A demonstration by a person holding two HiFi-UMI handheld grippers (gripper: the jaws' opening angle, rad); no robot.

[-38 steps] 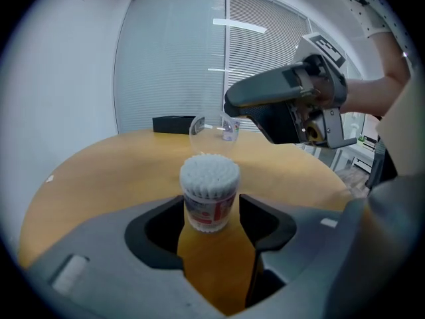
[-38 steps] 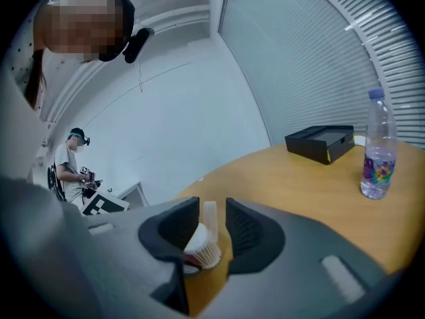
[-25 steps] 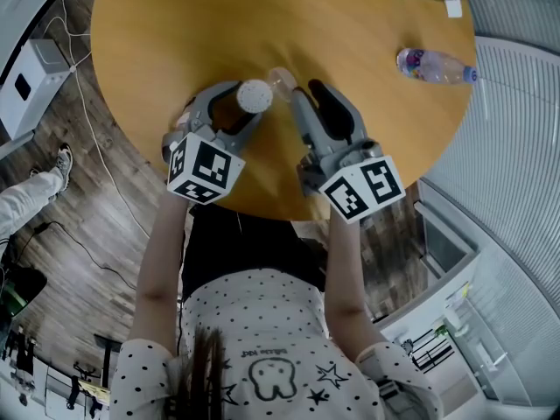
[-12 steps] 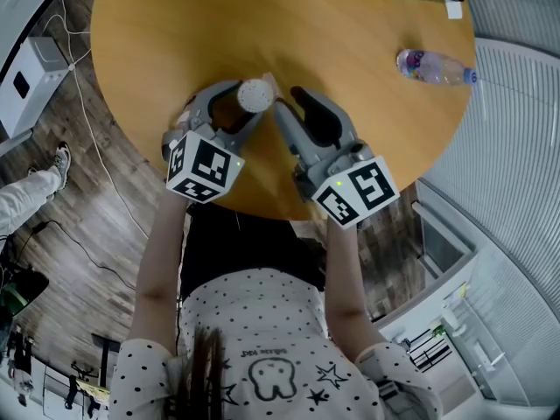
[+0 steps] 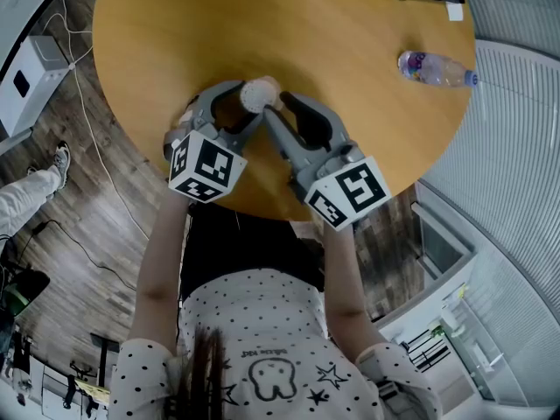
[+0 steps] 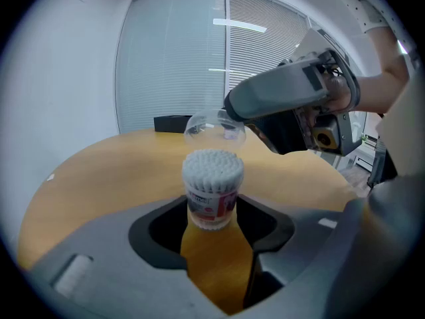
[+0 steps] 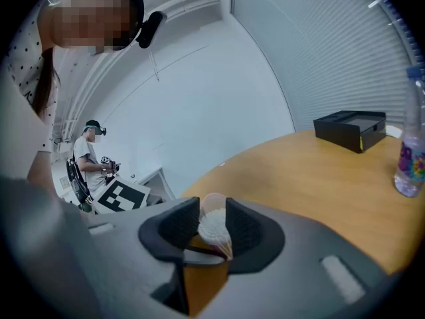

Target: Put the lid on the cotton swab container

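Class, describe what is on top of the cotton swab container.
White swab tips fill its open top; the clear lid, held by the right gripper, hangs just above. The label hides the stems.

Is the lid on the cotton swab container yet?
Off. The clear lid, gripped in the right tongs, hangs above the container, whose swab tips are bare; it is not seated.

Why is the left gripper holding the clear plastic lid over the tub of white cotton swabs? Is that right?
Not quite. The right gripper holds the clear plastic lid over the tub of white cotton swabs; the left gripper grips the tub itself. The left gripper view shows it.
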